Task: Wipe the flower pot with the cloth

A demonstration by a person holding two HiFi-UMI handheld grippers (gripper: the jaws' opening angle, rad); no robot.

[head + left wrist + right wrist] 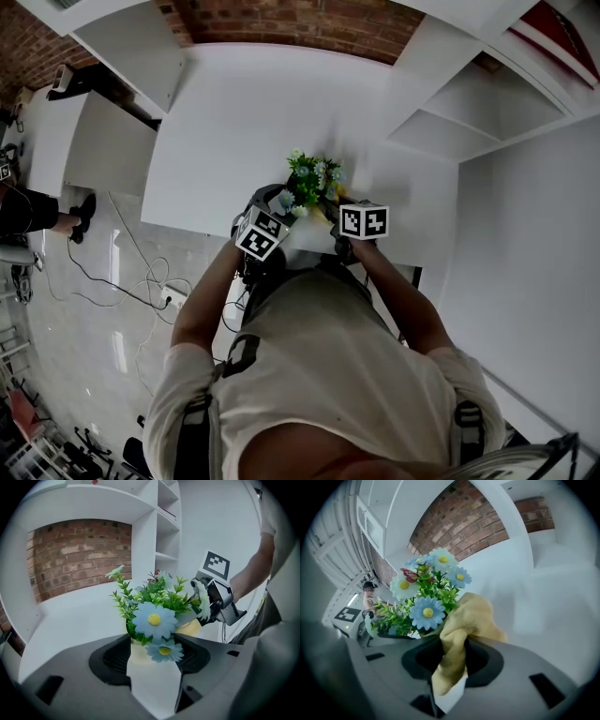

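A pale pot (137, 654) of green leaves and blue daisies (153, 619) stands at the near edge of the white table (244, 122). My left gripper (153, 657) has the pot between its jaws, and both pads appear to touch its sides. My right gripper (451, 660) is shut on a crumpled yellow cloth (464, 625); the cloth bulges up against the plant (423, 603) from the right. In the head view the plant (312, 178) sits just beyond the left gripper (275, 214) and the right gripper (337, 217). The pot's lower body is hidden.
White shelving (459, 112) rises at the right and a brick wall (309, 28) stands behind the table. Cables and a power strip (169, 298) lie on the floor at the left, where another person (28, 211) sits.
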